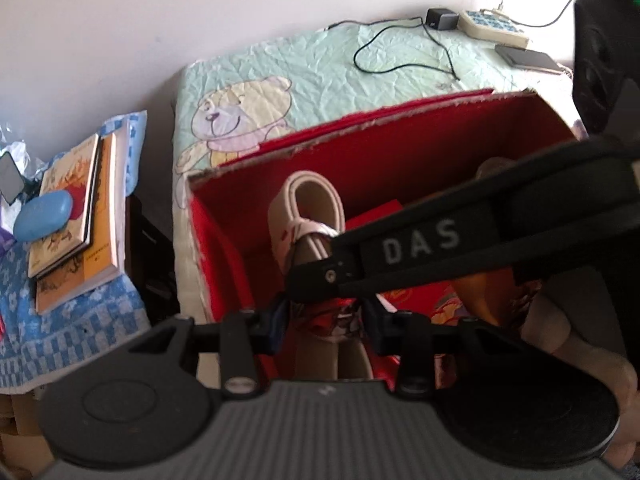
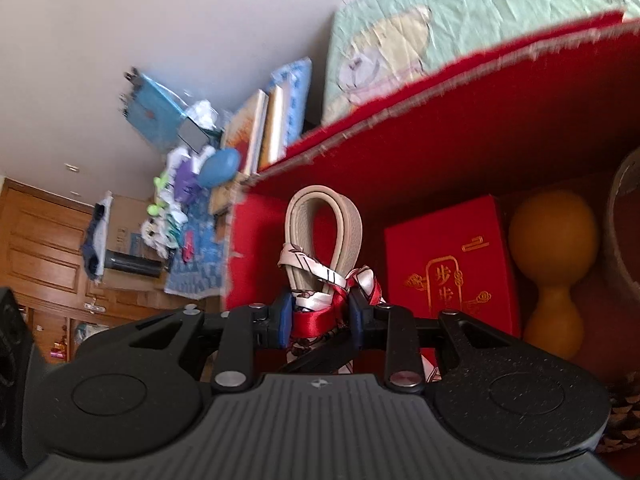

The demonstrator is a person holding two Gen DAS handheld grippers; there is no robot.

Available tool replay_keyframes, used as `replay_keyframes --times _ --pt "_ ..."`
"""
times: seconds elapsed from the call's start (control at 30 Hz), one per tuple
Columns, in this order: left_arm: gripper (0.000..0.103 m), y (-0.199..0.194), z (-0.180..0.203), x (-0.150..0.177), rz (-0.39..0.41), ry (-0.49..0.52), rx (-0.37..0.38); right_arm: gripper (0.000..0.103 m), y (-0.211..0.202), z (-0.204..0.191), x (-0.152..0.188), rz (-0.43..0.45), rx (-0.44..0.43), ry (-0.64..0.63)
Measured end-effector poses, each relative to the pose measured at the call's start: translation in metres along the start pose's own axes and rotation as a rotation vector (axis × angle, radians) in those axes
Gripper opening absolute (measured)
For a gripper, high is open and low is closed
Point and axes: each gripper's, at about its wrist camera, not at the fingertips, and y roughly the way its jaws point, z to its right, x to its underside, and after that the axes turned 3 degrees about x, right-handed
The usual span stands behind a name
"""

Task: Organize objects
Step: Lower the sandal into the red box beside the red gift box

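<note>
Scarf and strap sit together inside the red box (image 2: pixel 500 120), and both grippers are down in there with them. The beige strap (image 2: pixel 325 236) stands up in a loop just beyond the right gripper (image 2: pixel 320 318), with the red-and-white scarf (image 2: pixel 320 300) knotted round its lower part. That gripper's blue pads (image 2: pixel 285 316) press on the scarf from either side, so it is clamped on the cloth right at the knot.

From the left wrist view, the left gripper (image 1: pixel 322 330) points steeply down into the same box, with the strap (image 1: pixel 316 216) rising ahead of it. Patterned scarf cloth (image 1: pixel 340 320) lies between its fingers, but the right tool's black arm crosses over them and I cannot tell whether the pads press on the cloth or stand off it.

To the right of the scarf, a small red gift box (image 2: pixel 452 264) with gold characters leans against the back wall, and a yellow gourd (image 2: pixel 554 272) stands just beside that. The box rests on a pale green bear-print cover (image 1: pixel 320 64).
</note>
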Motion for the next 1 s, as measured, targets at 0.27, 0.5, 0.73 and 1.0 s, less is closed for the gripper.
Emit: replay_keyframes --times 0.27,0.5,0.73,1.0 --pt "0.049 0.001 0.0 0.005 0.004 0.012 -0.03 0.032 0.023 0.003 0.001 -0.087 0.065 0.012" --pt "0.049 0.002 0.003 0.005 0.006 0.02 -0.046 0.035 0.022 0.009 0.001 -0.111 0.035 0.04" --pt "0.05 0.003 0.006 0.004 0.008 0.001 -0.053 0.035 0.011 0.015 0.001 -0.048 0.0 0.08" --pt "0.055 0.009 0.012 0.001 0.009 -0.024 -0.041 0.035 -0.004 0.019 -0.002 0.002 0.03 0.082"
